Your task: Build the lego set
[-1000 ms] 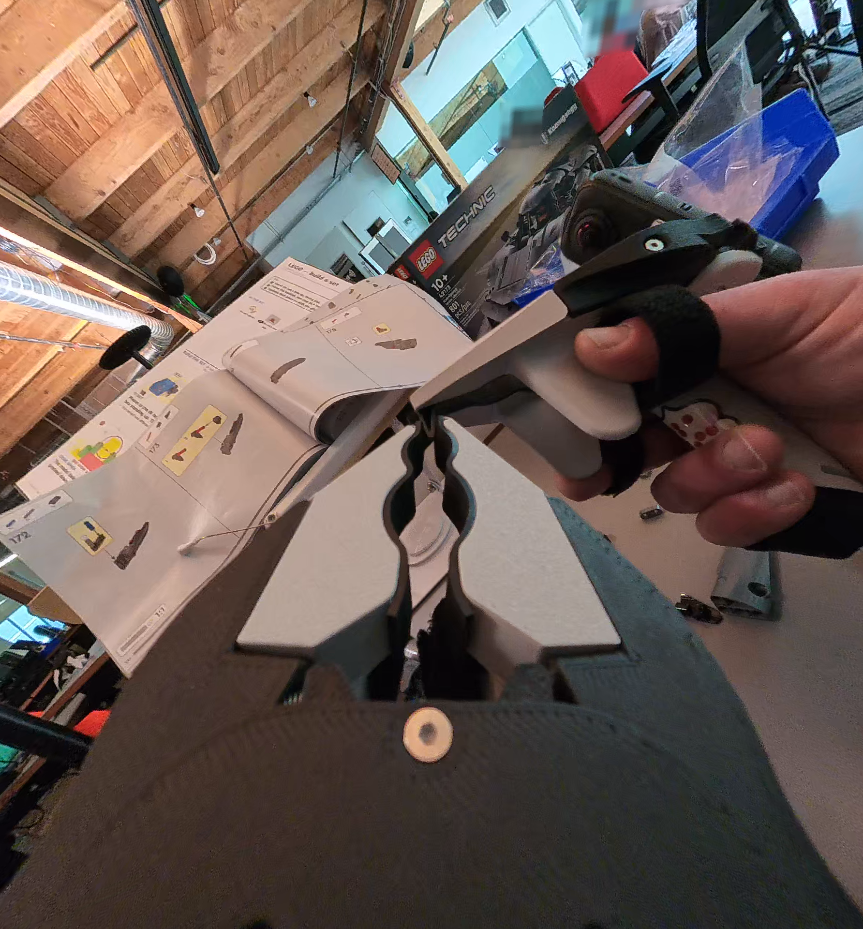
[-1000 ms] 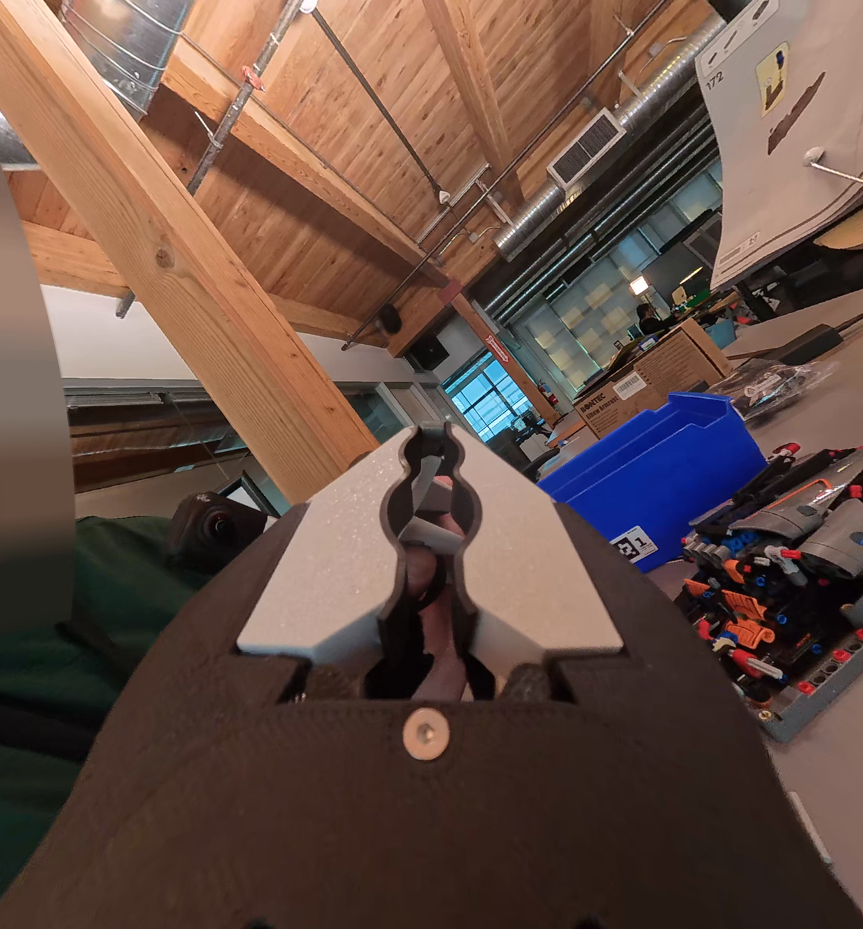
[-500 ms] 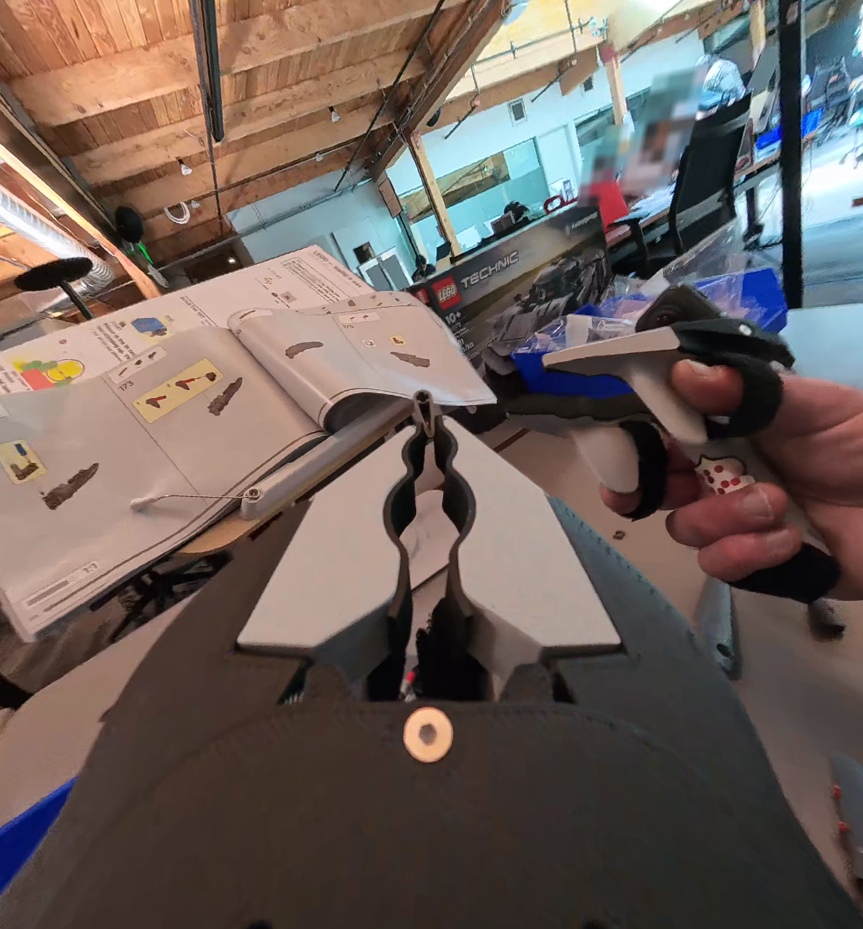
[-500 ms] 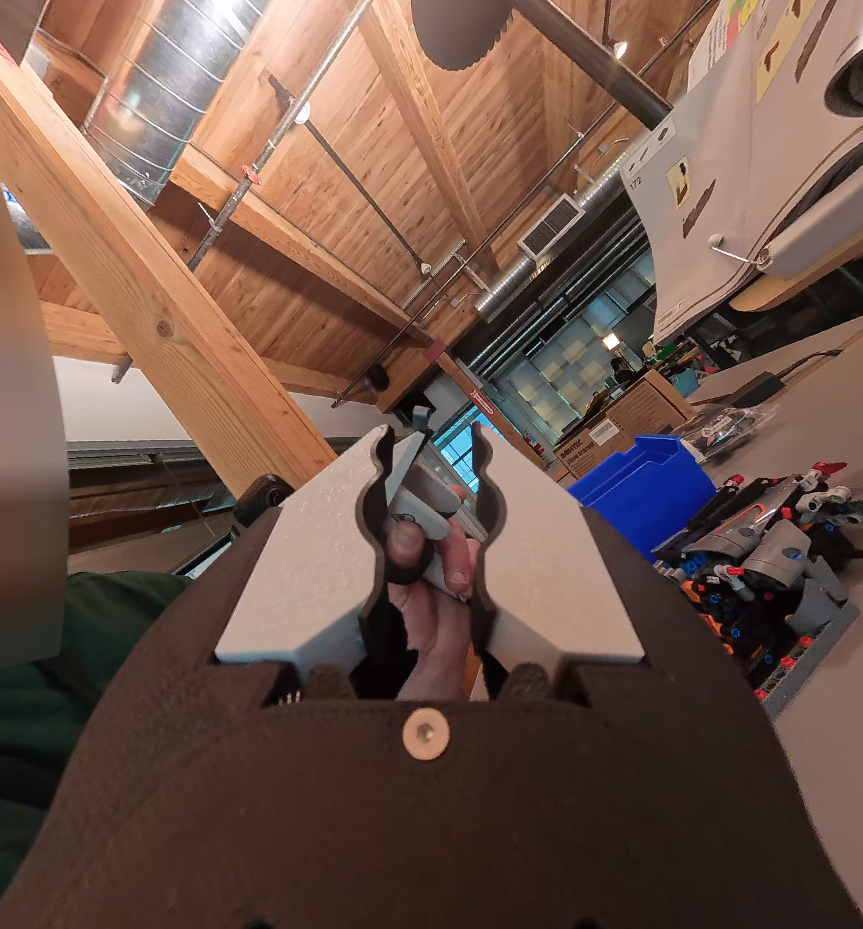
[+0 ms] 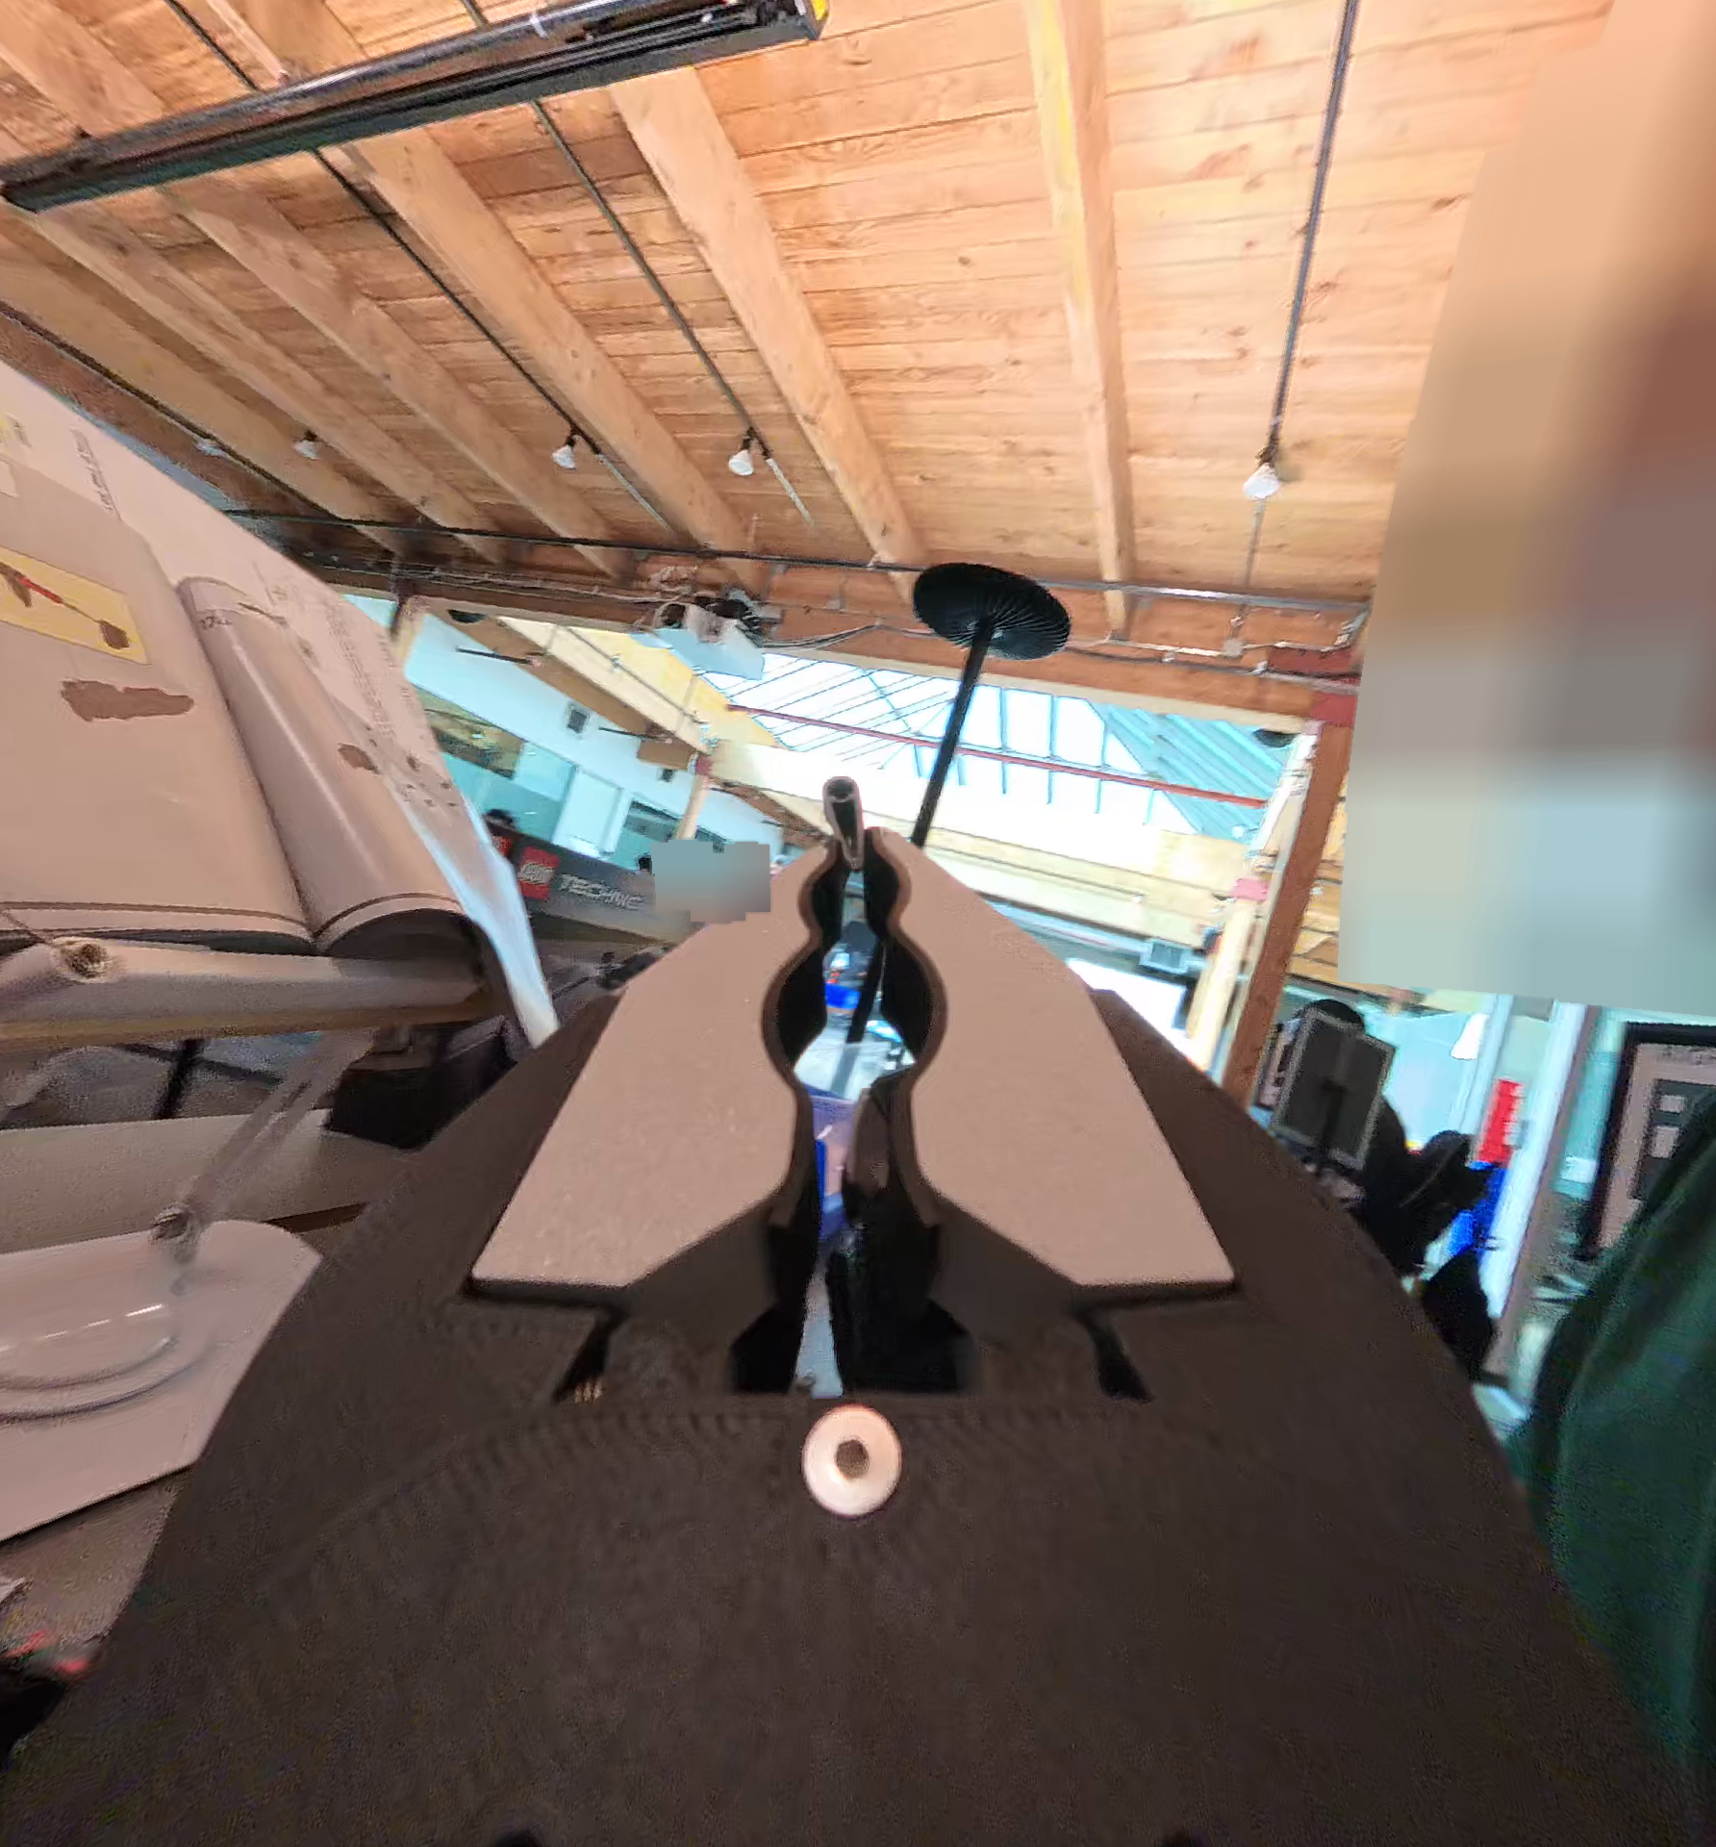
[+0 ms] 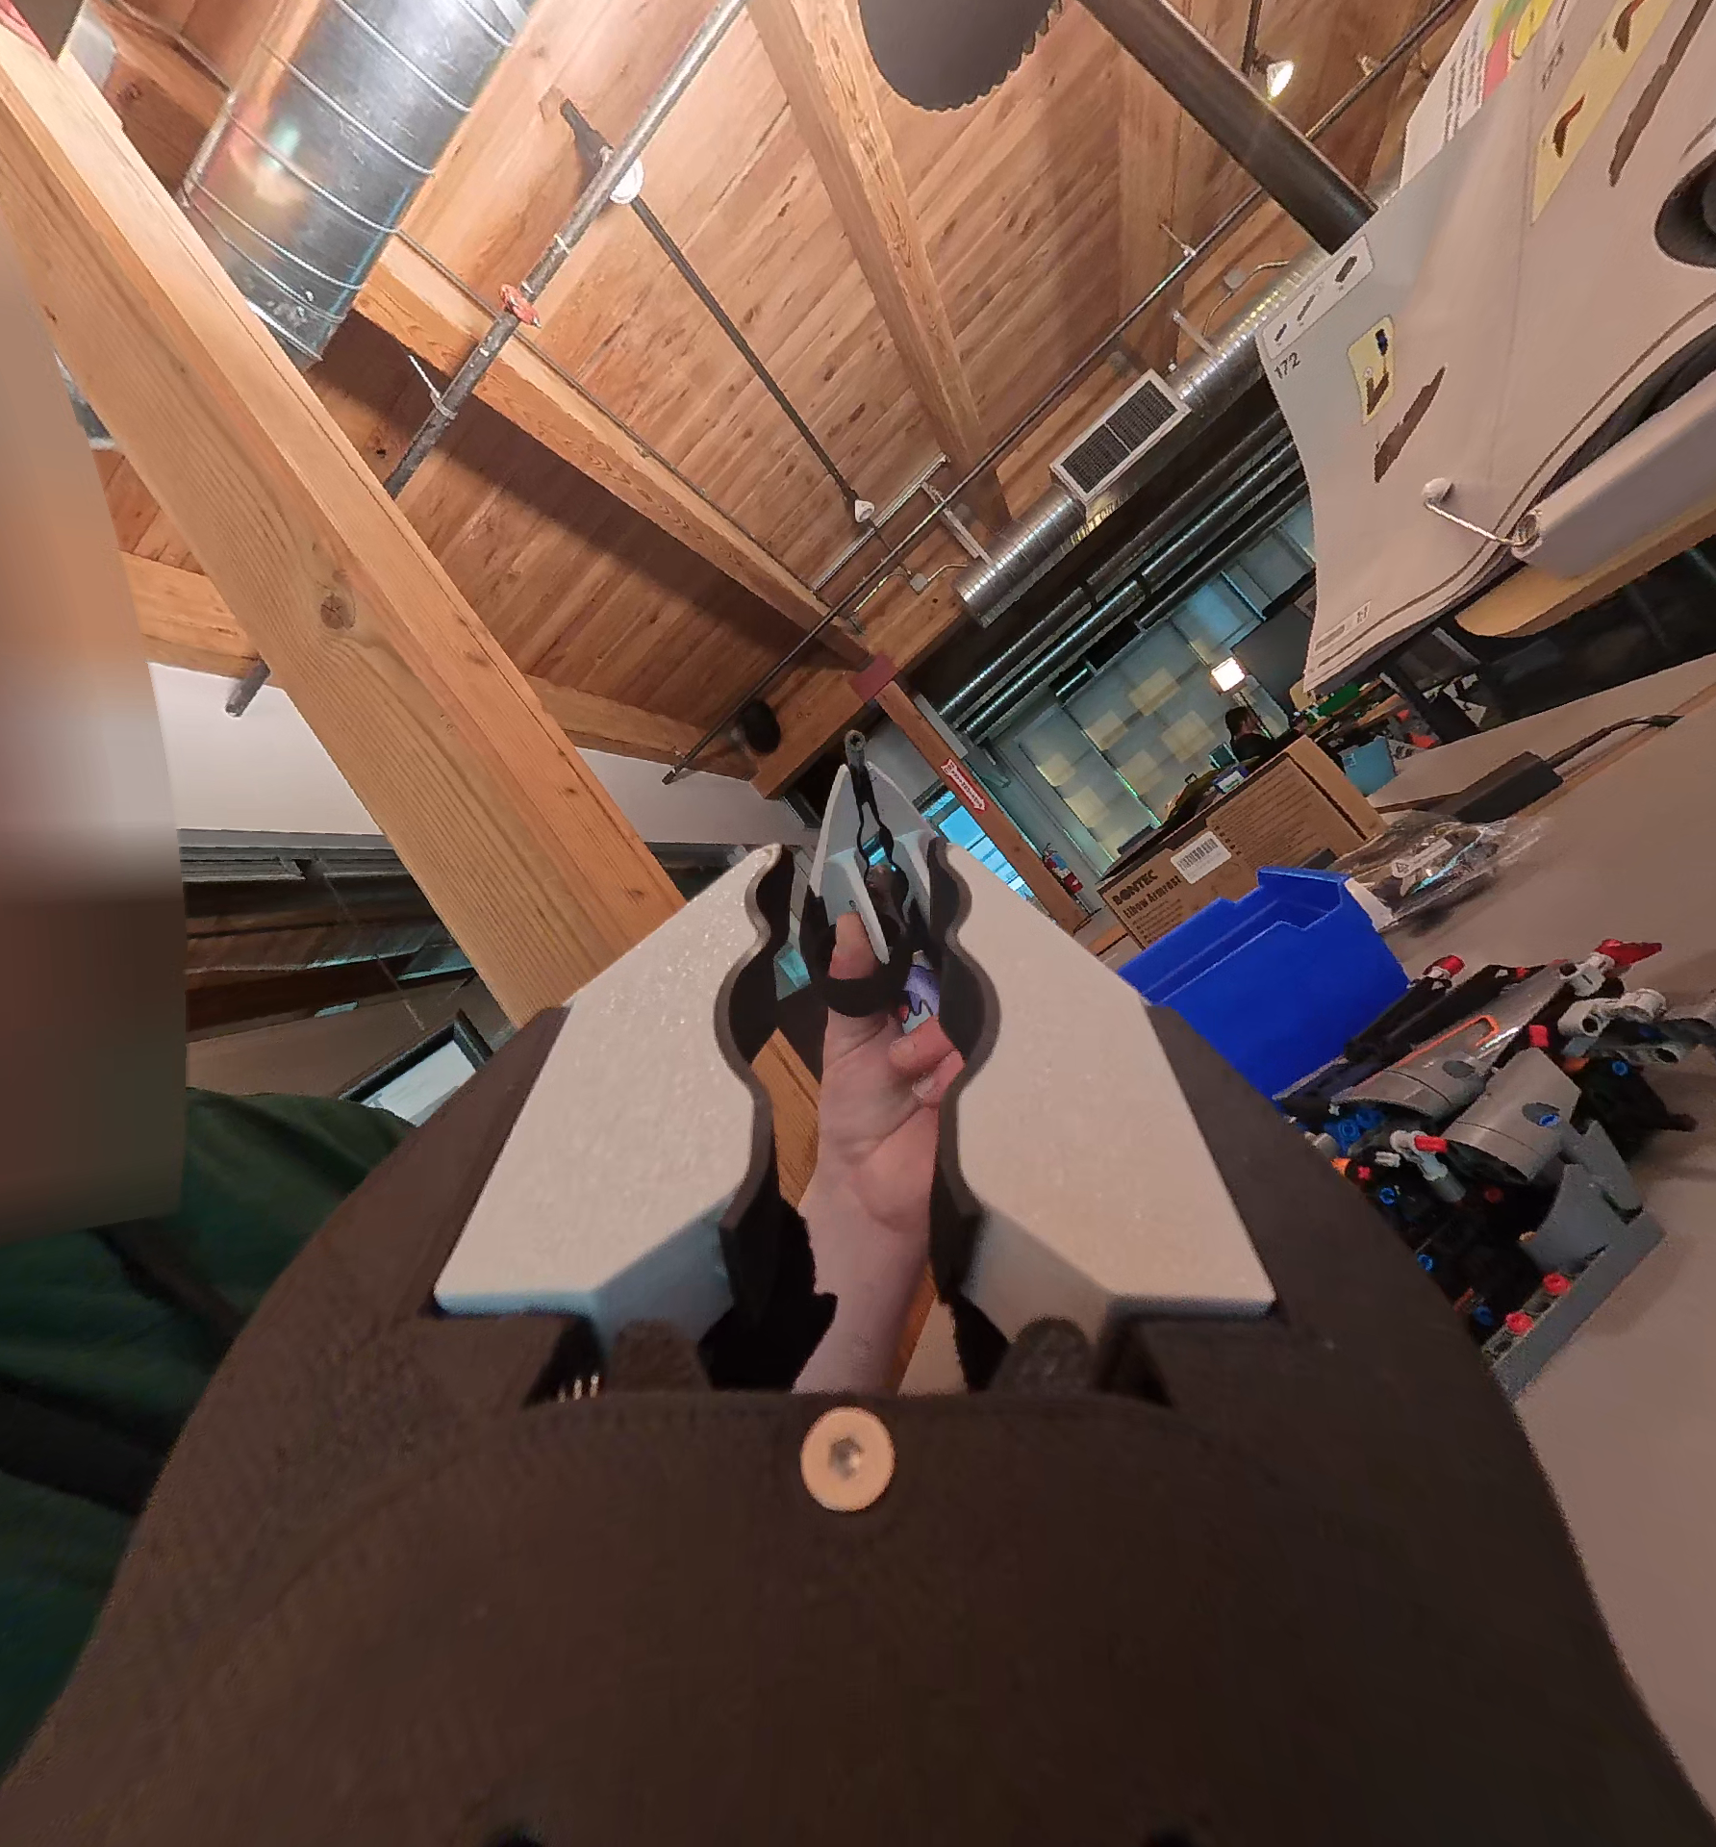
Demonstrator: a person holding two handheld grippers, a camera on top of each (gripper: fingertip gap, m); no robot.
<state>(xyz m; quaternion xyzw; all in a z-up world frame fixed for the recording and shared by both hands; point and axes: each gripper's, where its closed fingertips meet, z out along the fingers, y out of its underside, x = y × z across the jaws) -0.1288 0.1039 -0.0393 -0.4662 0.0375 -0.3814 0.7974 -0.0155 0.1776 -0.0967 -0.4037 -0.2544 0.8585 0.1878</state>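
Note:
My left gripper (image 5: 854,862) is shut on a small dark grey lego pin (image 5: 842,815) that sticks out past its tips, and it points up toward the ceiling. My right gripper (image 6: 859,865) is open and empty. Through its gap I see the left gripper (image 6: 859,778), held up by a hand (image 6: 879,1129), with the pin (image 6: 854,742) at its tip. The part-built lego model (image 6: 1494,1109), grey and black with red, blue and orange pins, lies on the table (image 6: 1634,900) to the right.
The open instruction booklet (image 5: 134,760) rests on a stand at the left, and also shows in the right wrist view (image 6: 1534,330). A blue bin (image 6: 1254,959) and a cardboard box (image 6: 1234,850) stand behind the model. A green sleeve (image 5: 1673,1399) is at the right. One gripper's finger ends stand about 15 cm off the other's. The part-built lego model (image 6: 1494,1109) lies around 20 cm away from my right fingertips.
The right gripper has opened from shut. The left gripper has tilted up and swung right with the pin, so the right hand has left its view.

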